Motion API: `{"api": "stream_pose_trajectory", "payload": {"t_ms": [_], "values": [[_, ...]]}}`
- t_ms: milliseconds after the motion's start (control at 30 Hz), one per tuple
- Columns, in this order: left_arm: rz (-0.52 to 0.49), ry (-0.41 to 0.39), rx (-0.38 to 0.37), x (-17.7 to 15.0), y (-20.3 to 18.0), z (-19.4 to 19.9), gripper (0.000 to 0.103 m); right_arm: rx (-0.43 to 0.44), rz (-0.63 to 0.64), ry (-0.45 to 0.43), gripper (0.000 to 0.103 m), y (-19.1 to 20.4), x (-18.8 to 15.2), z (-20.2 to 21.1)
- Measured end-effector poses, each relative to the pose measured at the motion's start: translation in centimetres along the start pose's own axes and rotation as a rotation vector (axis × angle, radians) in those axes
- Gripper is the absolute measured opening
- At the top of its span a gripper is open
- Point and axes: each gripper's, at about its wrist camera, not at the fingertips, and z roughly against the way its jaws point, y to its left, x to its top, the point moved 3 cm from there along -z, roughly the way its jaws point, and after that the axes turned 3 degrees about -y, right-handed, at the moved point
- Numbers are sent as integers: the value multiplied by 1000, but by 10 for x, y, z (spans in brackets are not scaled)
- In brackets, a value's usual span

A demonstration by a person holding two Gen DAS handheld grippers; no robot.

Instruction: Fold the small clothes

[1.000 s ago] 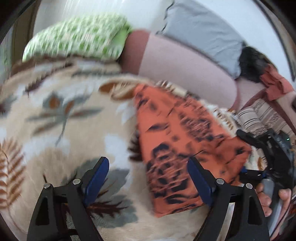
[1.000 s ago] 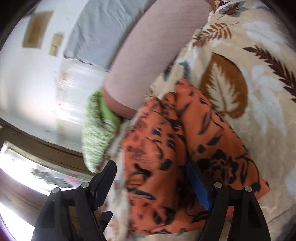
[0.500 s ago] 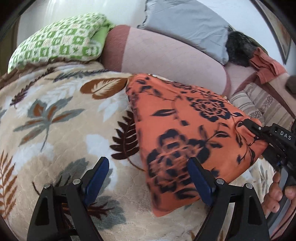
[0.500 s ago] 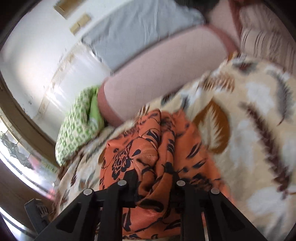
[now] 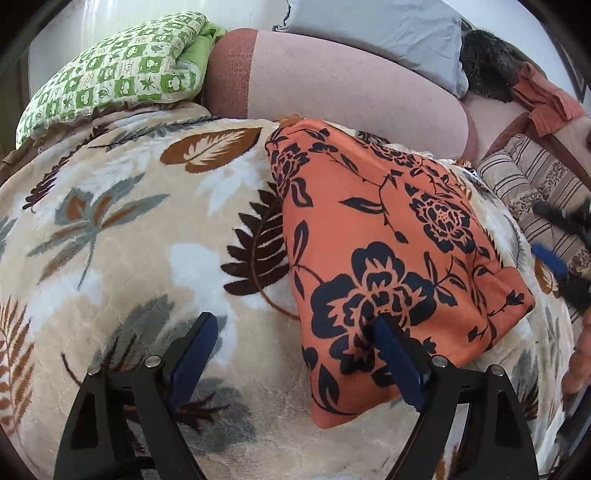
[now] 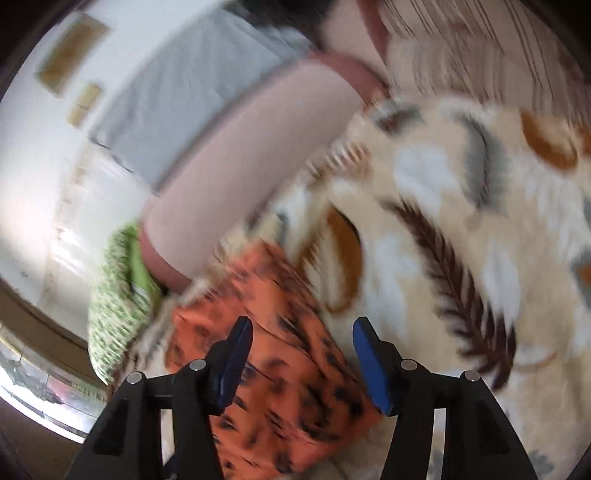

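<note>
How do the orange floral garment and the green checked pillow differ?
The orange floral garment lies folded flat on the leaf-print blanket; the green checked pillow is plump and sits at the blanket's far edge. The garment carries large dark flowers, the pillow small squares. Both are soft, patterned textiles.

A bed carries everything, covered by a cream plush blanket (image 5: 155, 266) printed with brown, grey and white leaves. A folded orange garment (image 5: 388, 258) with dark flowers lies flat on the blanket. Beyond the garment, a long pink bolster (image 5: 351, 85) runs across the head of the bed. A green-and-white checked pillow (image 5: 118, 77) rests left of the bolster, touching its end. A grey pillow (image 5: 373, 33) leans behind the bolster.
</note>
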Motion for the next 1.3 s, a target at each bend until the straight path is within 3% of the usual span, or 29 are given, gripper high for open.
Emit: {"api": "stream_pose_trajectory", "payload": {"t_ms": [100, 167, 200, 333, 467, 567, 633, 833, 1033, 1167, 1300], "values": [[-7, -1, 14, 2, 1, -2, 87, -17, 148, 100, 56, 40, 12, -32], [-6, -7, 18, 3, 0, 1, 87, -22, 192, 178, 39, 59, 17, -56], [-11, -14, 25, 4, 1, 2, 87, -33, 211, 207, 38, 65, 19, -70], [-29, -29, 42, 5, 3, 1, 87, -122, 306, 274, 37, 82, 29, -125], [-36, -38, 36, 5, 3, 1, 87, -232, 306, 406, 37, 55, 20, -190], [-57, -54, 41, 6, -1, 2, 87, -258, 411, 348, 39, 52, 19, -201], [-83, -63, 62, 6, -3, 2, 87, -264, 405, 346, 40, 54, 19, -199], [-80, -62, 70, 6, -4, 4, 87, -135, 364, 293, 40, 58, 15, -141], [-83, -65, 75, 5, -5, 6, 87, -90, 463, 253, 40, 69, -2, -75], [-83, -65, 76, 5, -5, 6, 87, -90, 452, 272, 40, 58, -13, -46], [-84, -66, 75, 4, -4, 6, 87, -150, 438, 336, 40, 35, -30, -51]]}}
